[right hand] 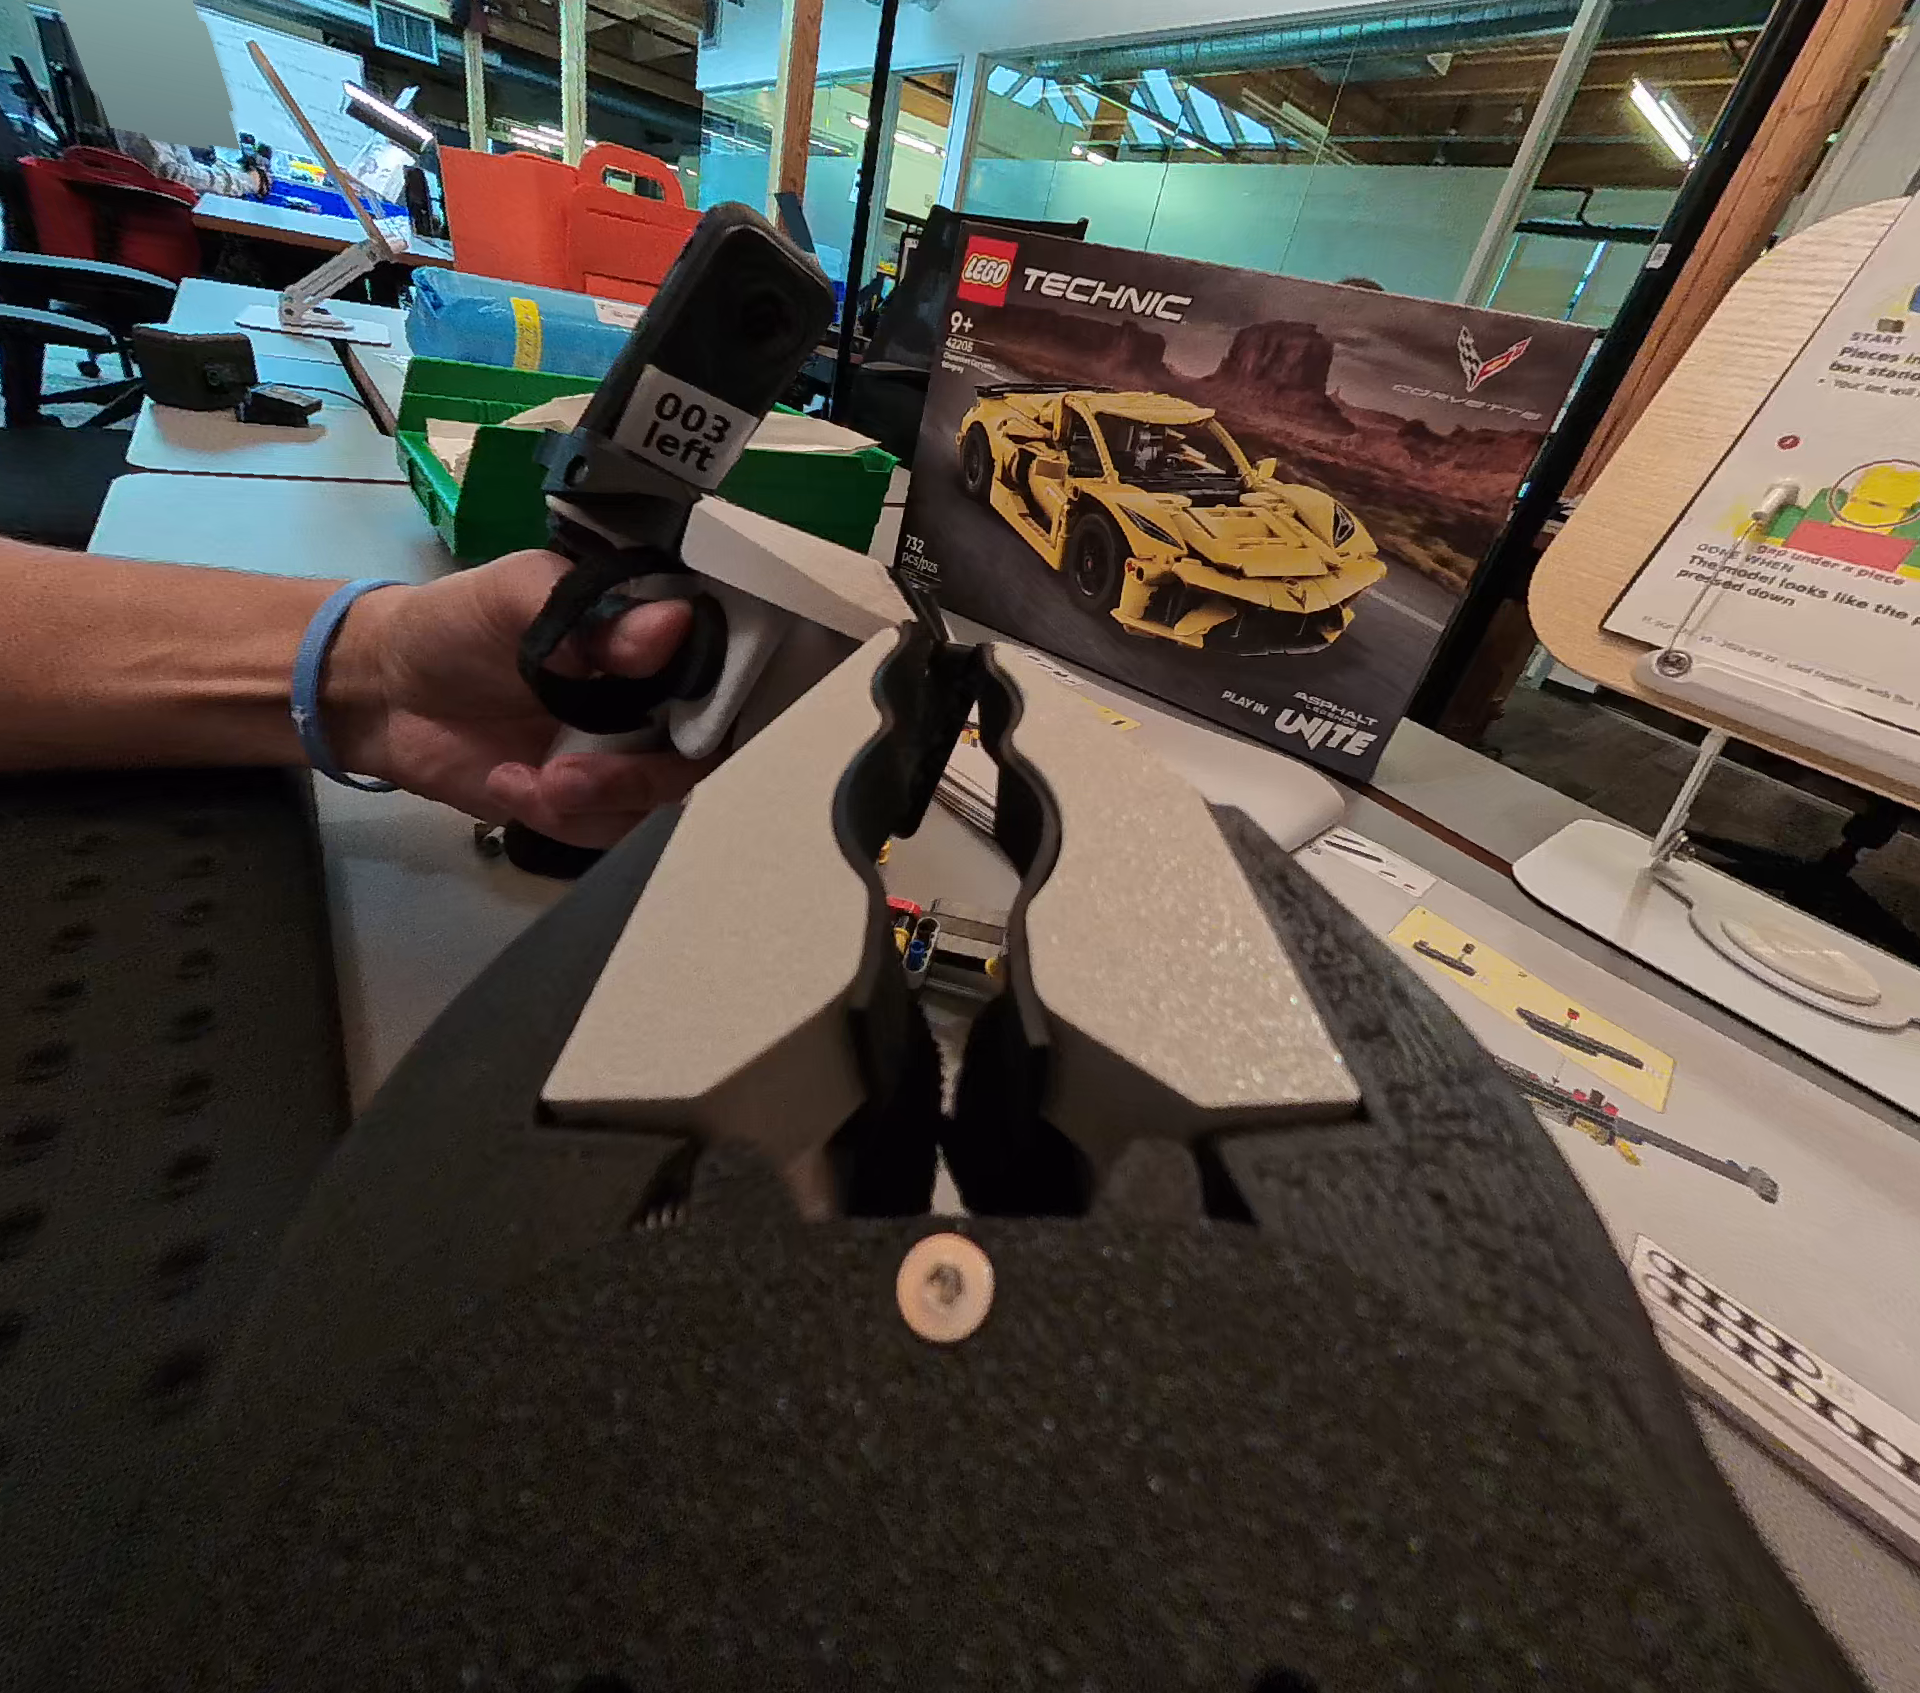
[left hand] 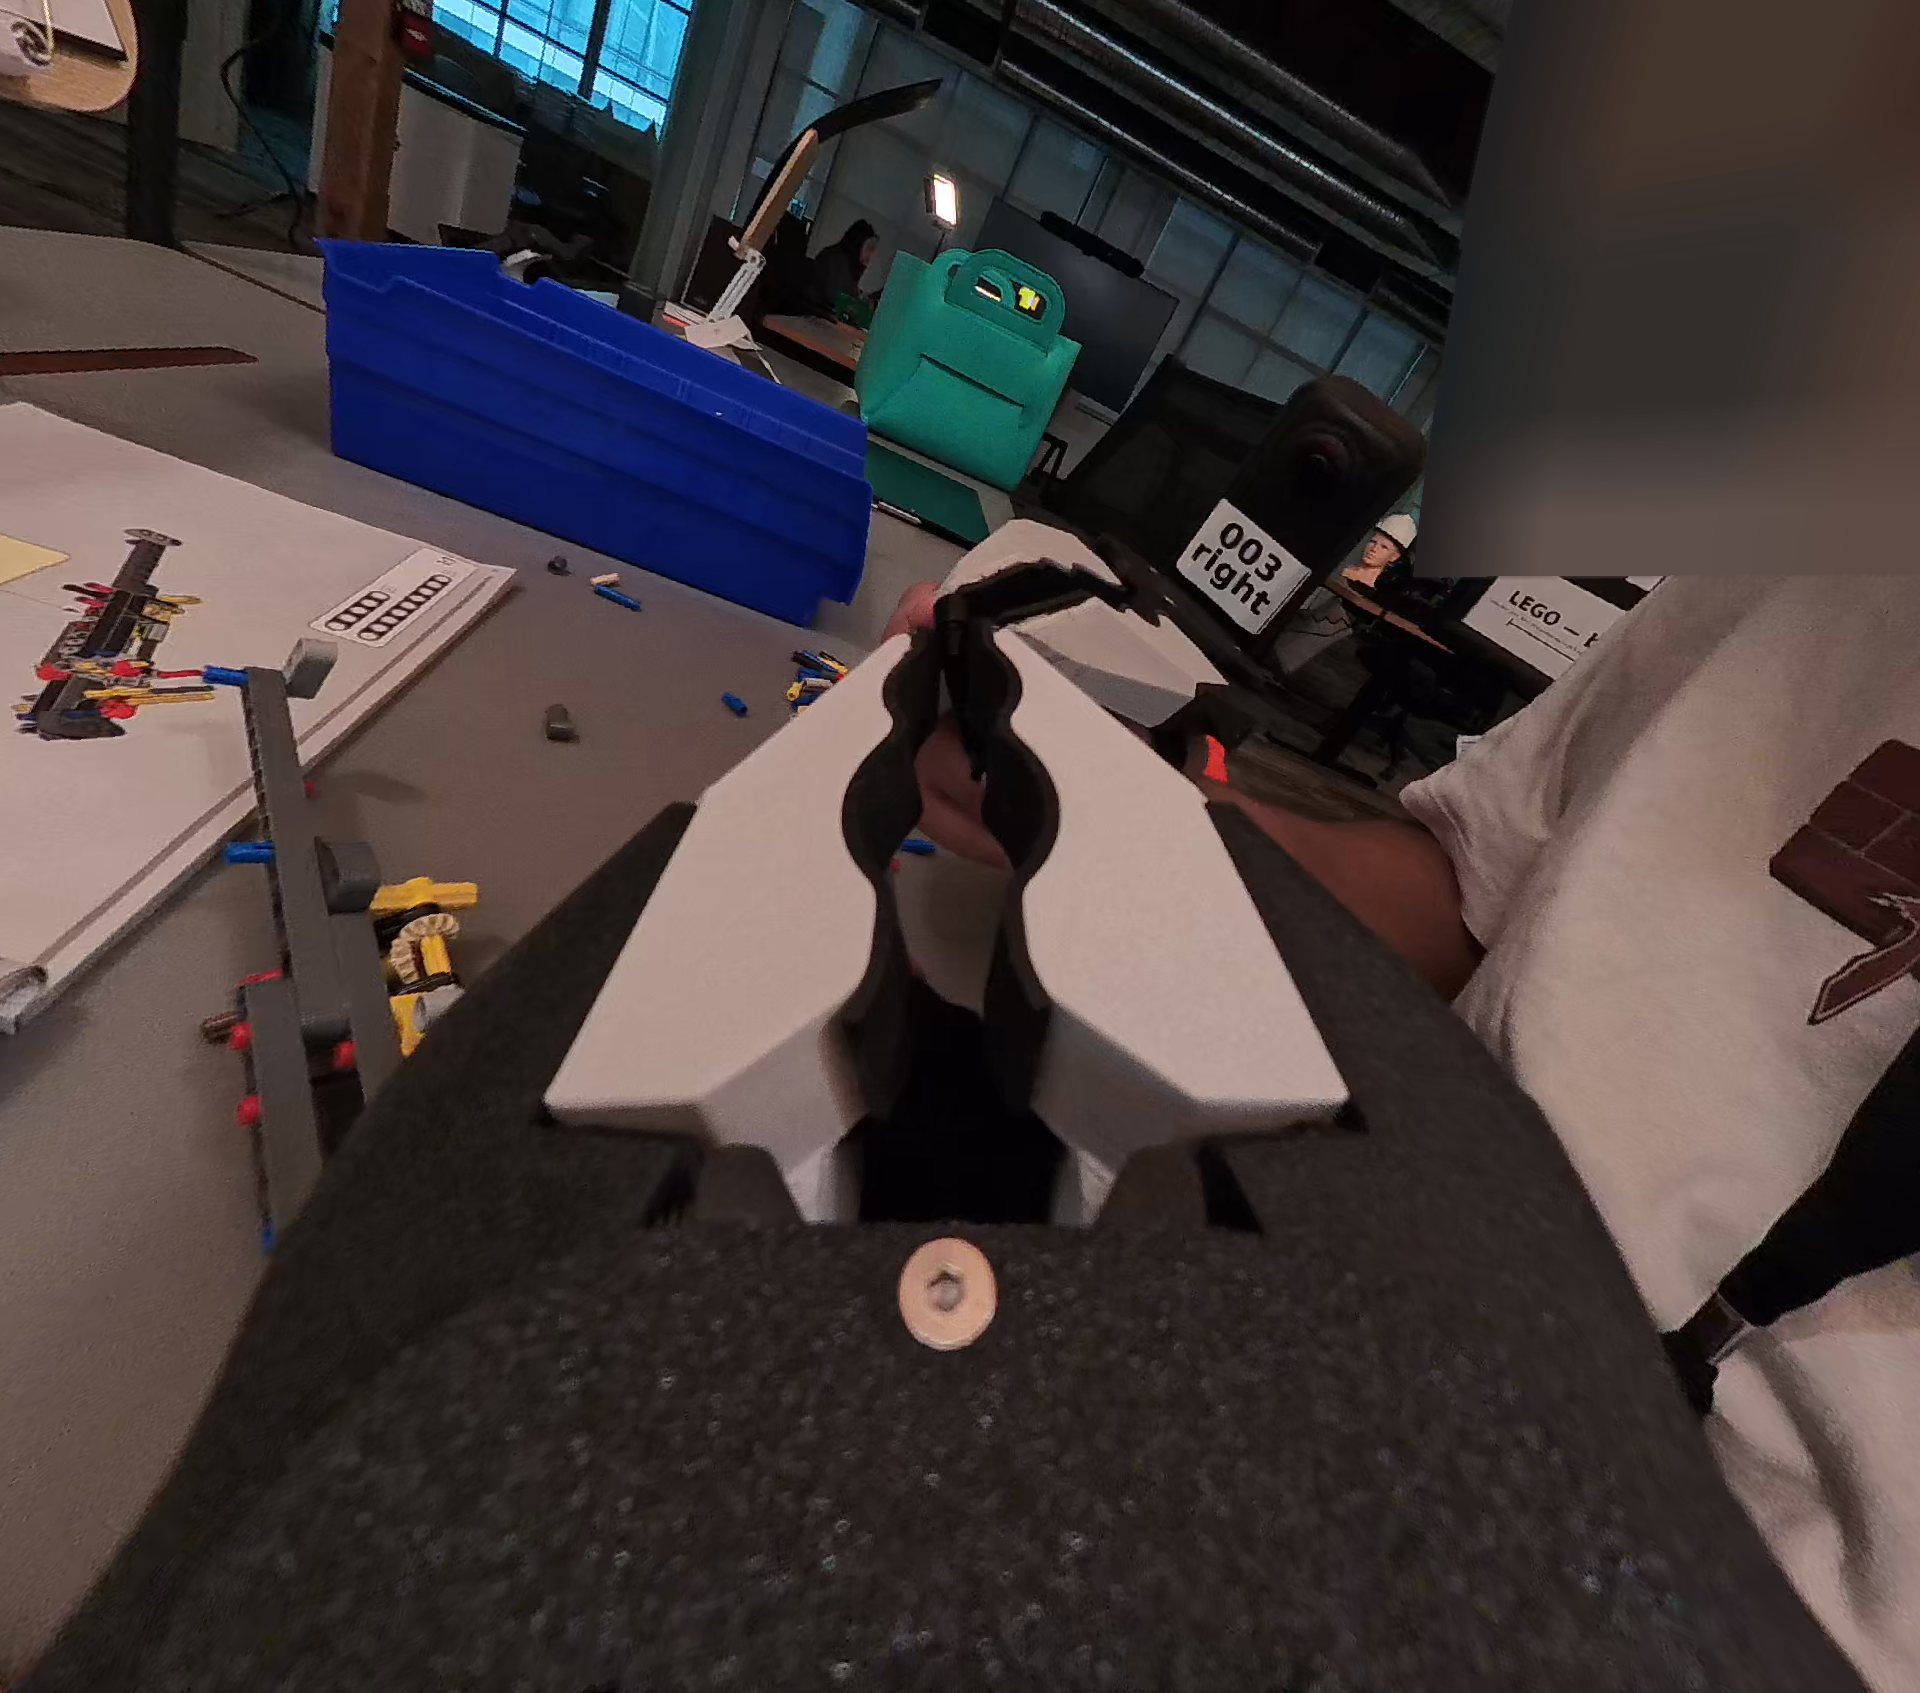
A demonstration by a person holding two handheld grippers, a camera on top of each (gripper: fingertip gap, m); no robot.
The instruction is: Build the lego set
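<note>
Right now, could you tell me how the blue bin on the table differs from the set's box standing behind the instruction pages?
The blue bin is plain, single-coloured plastic, while the box is printed cardboard showing a yellow car. The blue bin sits low and long with its top open; the box stands upright on its edge, leaning back slightly, and looks closed. Loose small pieces lie beside the blue bin; paper pages lie before the box. Both rest on the grey table, untouched by either gripper.

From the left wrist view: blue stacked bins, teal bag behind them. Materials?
Blue stacked bins: looks like rigid moulded plastic, semi-gloss; crisp ribbed rims and a small highlight along the side. Teal bag: probably felt or similar soft fabric, matte; no shine, thick cut edges, slightly sagging front pocket.
</note>
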